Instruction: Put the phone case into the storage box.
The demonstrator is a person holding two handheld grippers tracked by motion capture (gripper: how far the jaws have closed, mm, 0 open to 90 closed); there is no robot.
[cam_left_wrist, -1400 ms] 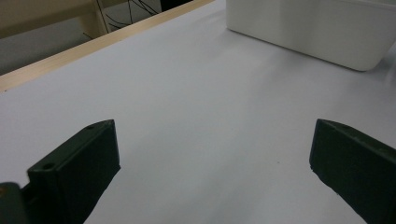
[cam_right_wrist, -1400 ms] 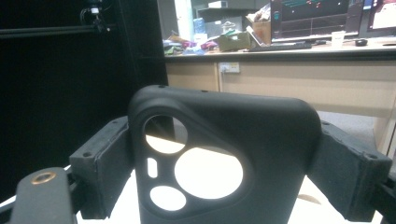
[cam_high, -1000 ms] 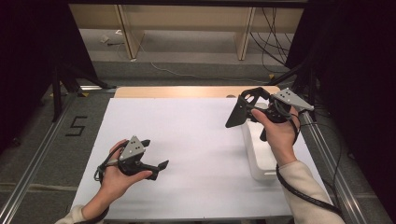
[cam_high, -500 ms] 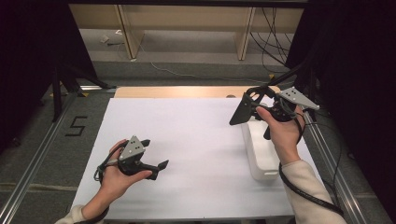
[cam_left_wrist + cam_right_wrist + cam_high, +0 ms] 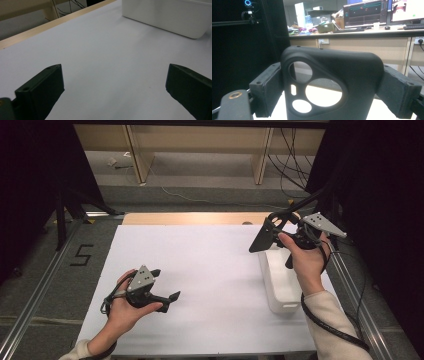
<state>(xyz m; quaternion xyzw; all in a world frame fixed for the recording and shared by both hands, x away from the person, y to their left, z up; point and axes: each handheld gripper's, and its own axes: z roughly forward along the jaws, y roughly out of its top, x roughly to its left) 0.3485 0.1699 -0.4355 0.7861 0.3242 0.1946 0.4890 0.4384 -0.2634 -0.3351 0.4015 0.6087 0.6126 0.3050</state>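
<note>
The right gripper (image 5: 270, 227) had drifted further right and a little up since a second earlier, carrying a black phone case (image 5: 332, 87) clamped between its fingers above the far end of the white bin (image 5: 282, 287). The left gripper (image 5: 165, 287) rested low over the white counter (image 5: 210, 270), fingers wide apart and empty. To my eye, a good placement meant lowering the case steadily and keeping the squeeze until it sat.

White-topped table (image 5: 215, 270), white bin (image 5: 281, 282) at its right edge.
</note>
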